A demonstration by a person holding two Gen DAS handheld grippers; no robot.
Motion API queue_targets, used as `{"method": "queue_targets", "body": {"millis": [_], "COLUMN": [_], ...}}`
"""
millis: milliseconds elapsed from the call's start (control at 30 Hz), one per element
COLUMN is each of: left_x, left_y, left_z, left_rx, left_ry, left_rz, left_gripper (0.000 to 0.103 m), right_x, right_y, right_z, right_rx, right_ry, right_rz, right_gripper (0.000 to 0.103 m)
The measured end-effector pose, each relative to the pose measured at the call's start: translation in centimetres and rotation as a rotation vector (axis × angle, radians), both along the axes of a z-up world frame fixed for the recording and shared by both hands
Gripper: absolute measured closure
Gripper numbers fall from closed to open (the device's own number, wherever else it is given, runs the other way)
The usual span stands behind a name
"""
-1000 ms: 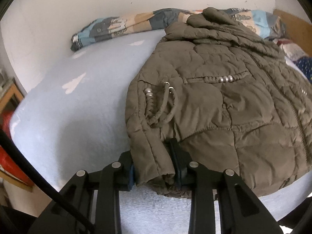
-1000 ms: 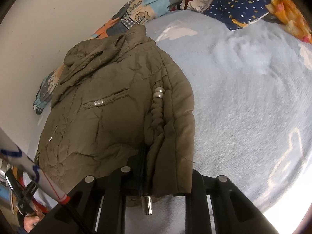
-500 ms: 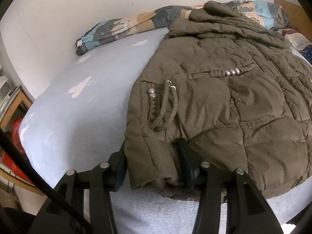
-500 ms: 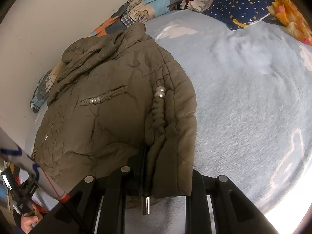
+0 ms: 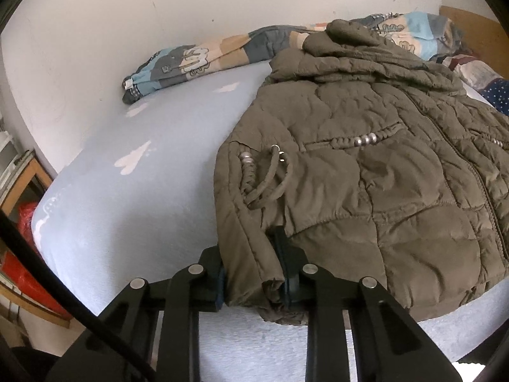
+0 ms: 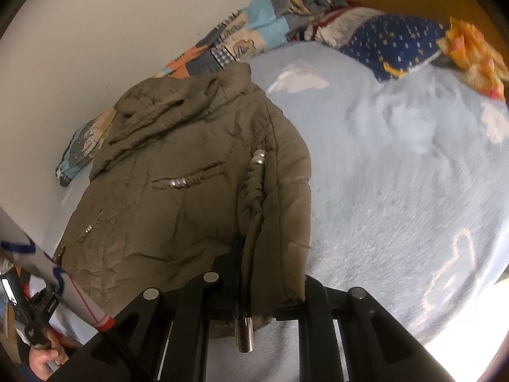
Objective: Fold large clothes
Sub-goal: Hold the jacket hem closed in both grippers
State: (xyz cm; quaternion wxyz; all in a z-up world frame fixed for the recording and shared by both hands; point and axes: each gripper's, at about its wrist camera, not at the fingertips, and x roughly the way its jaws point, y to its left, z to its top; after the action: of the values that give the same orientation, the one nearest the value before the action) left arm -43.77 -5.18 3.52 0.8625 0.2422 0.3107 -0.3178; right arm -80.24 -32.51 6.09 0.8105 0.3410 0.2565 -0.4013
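No writing reads on anything here; the quilt [image 5: 197, 60] along the wall shows only cartoon prints. An olive padded jacket [image 5: 366, 165] lies flat on a light blue bed [image 5: 127, 191], front up, its long axis running from the hem at 6 o'clock to the bunched hood at 12 o'clock in both views, the hood against the quilt. The left tool [image 5: 254, 273] tilts down toward the bed and is clamped on the hem corner at the jacket's left edge; its jaws have just been closing, with the fabric between them. The right tool [image 6: 270, 273] tilts down likewise, its jaws pressed together on the hem corner at the other edge, just below a braided cord [image 6: 254, 184] with metal beads. A metal cord end [image 6: 244, 334] hangs below this grip at 6 o'clock. In the right view a starred blue pillow [image 6: 391, 44] sits at 1 o'clock, well apart from the jacket, and a person's hand [image 6: 44, 358] shows at 8 o'clock.
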Motion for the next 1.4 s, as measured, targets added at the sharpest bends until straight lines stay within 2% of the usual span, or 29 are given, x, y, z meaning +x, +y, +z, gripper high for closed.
{"method": "queue_targets", "body": {"millis": [200,767,1400], "left_x": [0.3,-0.2,0.4], "left_y": [0.5,0.4,1.2], "left_z": [0.5,0.7,2.5], "left_rx": [-0.021,-0.012,-0.06], "left_ry": [0.003,-0.033,0.004], "left_rz": [0.024,0.028,0.01], "left_gripper": [0.08,0.081,0.082], "right_x": [0.4,0.7,-0.1], "right_y": [1.3,2.1,2.4], "right_z": [0.7,0.8,1.4], "right_rx": [-0.034,-0.069,-0.063], "right_ry": [0.02,0.052,-0.006], "right_rz": [0.005,0.023,0.025], "right_gripper": [0.09,0.09,0.09]}}
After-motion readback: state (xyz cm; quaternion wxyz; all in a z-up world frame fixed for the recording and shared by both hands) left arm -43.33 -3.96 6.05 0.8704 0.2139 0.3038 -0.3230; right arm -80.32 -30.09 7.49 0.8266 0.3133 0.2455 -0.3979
